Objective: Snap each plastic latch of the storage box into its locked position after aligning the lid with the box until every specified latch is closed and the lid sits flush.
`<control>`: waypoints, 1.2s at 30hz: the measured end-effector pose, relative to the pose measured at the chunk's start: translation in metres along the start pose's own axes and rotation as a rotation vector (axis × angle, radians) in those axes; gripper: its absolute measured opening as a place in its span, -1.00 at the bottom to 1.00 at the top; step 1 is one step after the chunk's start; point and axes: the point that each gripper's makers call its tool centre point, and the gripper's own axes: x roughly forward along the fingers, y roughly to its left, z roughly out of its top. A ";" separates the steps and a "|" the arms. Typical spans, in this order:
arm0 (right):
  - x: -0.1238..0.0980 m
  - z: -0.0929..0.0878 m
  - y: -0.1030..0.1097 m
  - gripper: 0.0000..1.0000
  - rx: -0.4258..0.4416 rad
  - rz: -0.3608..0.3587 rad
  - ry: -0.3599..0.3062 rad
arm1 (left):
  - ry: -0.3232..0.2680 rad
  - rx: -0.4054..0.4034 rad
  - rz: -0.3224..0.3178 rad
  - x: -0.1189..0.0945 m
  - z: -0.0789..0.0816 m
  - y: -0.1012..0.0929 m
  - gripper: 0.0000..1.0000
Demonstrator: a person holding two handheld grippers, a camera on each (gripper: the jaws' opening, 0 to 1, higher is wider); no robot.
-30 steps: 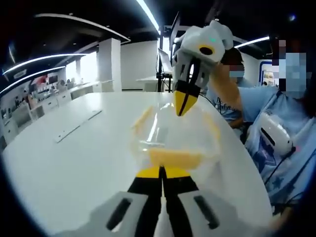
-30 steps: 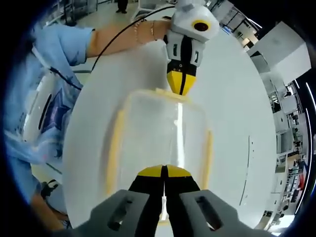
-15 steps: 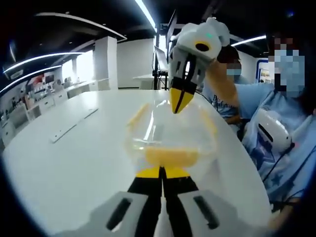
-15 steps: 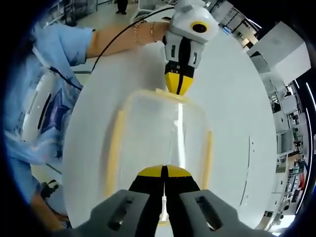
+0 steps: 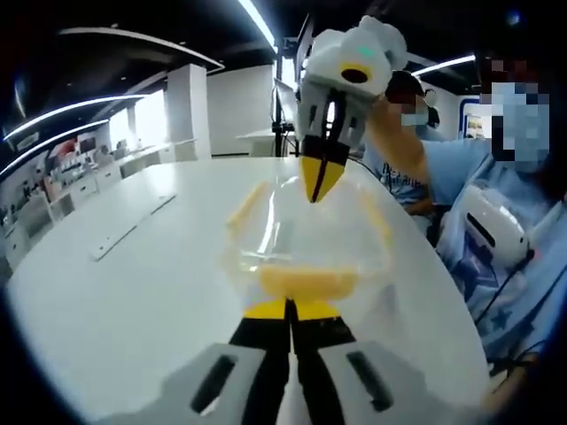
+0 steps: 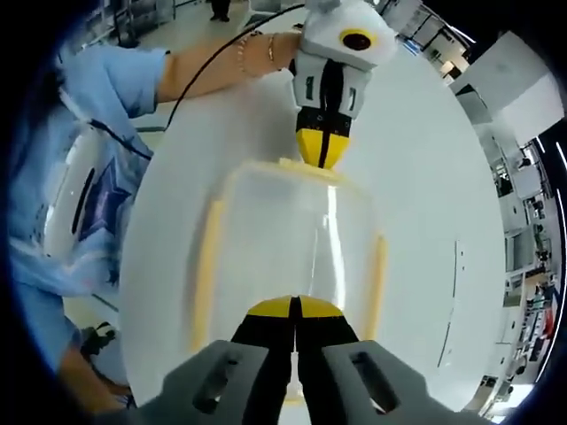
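Left gripper (image 5: 290, 310) jaws closed, yellow tips together, pointing forward. Right gripper (image 6: 295, 308) likewise closed, tips together. Each faces the other, tilted tip-down. Bare forearm (image 6: 208, 71) behind the left gripper; its hand seems hidden.

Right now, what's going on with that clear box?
Both grippers, left and right, shut, tips at opposite ends. Storage box lidded on white table. Nothing blocking.

Clear storage box (image 6: 288, 235) with pale yellow latches (image 6: 205, 266) on a white table (image 5: 133, 292); grippers (image 6: 295, 310) black, yellow-tipped; sleeve (image 6: 111, 80) light blue, perhaps star-printed.
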 end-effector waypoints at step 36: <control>0.004 0.006 0.006 -1.00 -0.036 -0.100 0.058 | 0.054 0.001 0.126 -0.013 -0.011 0.022 -1.00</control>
